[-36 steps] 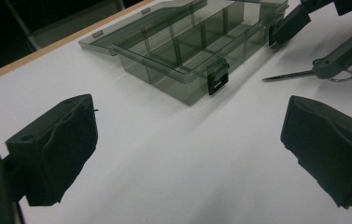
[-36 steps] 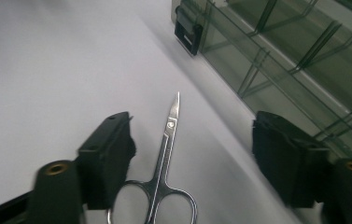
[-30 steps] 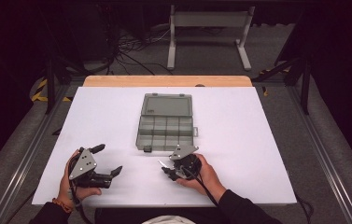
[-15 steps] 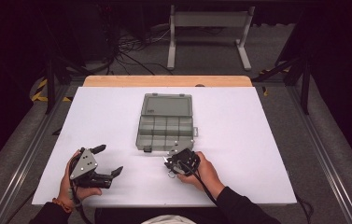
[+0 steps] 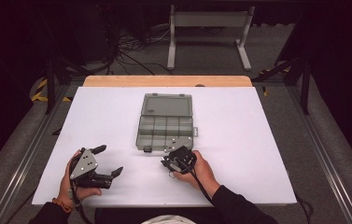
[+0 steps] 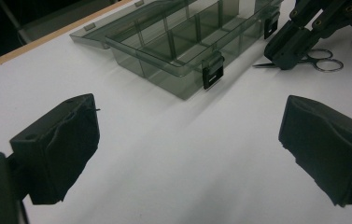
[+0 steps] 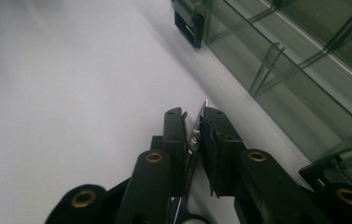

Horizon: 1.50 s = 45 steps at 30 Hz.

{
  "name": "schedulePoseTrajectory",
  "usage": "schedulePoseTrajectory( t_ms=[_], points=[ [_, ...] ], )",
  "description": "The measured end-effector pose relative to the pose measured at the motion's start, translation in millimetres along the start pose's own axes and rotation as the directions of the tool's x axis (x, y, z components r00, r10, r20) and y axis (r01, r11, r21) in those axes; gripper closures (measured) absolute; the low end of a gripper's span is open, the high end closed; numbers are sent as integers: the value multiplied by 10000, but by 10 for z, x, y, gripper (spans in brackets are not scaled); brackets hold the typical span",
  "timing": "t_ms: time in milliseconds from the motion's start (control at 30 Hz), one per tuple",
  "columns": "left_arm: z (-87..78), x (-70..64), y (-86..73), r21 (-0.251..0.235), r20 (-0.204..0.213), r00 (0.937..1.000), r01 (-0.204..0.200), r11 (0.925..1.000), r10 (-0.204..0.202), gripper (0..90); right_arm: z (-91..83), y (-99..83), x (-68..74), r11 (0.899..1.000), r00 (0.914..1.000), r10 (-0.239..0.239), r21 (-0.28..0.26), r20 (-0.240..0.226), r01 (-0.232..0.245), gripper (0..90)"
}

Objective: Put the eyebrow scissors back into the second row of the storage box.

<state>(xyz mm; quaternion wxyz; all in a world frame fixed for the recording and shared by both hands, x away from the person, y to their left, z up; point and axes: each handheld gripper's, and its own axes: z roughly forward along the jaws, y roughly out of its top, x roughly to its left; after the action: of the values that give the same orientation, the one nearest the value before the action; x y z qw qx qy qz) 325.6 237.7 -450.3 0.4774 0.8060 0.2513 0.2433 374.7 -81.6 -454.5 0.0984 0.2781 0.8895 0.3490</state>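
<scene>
White desk with a wooden strip along its far edge carries everything; dark floor with cables and a metal stand beyond it.

Open compartment box of smoky clear plastic lies at the desk's middle, lid folded flat away from the person, divided tray nearer. Black latches on the tray's near wall. In the left gripper view the box sits up ahead, compartments look empty as far as visible. In the right gripper view the box wall runs just beside the jaws, on their right.

Left gripper sits at the near left of the desk, held in the person's left hand, well apart from the box. Its jaws stand wide apart with bare desk between them and nothing held; the left gripper view shows both black pads far out at the frame's sides.

Right gripper is in the person's right hand, low at the desk just in front of the box's near wall. Its jaws are nearly closed, clamped on small scissors: a thin metal blade with the pivot screw shows between the pads, tip poking out past them. In the left gripper view the scissors lie flat on the desk, round finger loops away from the box, blade end under the right gripper. Scissors are near the box's near right corner, not touching it as far as can be seen.
</scene>
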Motion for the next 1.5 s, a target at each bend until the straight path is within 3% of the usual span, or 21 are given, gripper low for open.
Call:
schedulePoseTrajectory(
  t_ms=[367,833,1500],
  points=[
    [-2,0,0,16,4,10000,-26,10000,26,59,-38,1,14,9990,9989,-433,80,-189,435,859],
    [-4,-8,4,77,46,10000,-52,10000,52,60,-516,-73,-21,9921,9960,-890,-893,-90,878,860],
    [-18,-1,1,-99,128,9999,-20,9999,21,42,-904,-79,-170,9755,9957,-869,-1998,323,916,860]
  ],
)
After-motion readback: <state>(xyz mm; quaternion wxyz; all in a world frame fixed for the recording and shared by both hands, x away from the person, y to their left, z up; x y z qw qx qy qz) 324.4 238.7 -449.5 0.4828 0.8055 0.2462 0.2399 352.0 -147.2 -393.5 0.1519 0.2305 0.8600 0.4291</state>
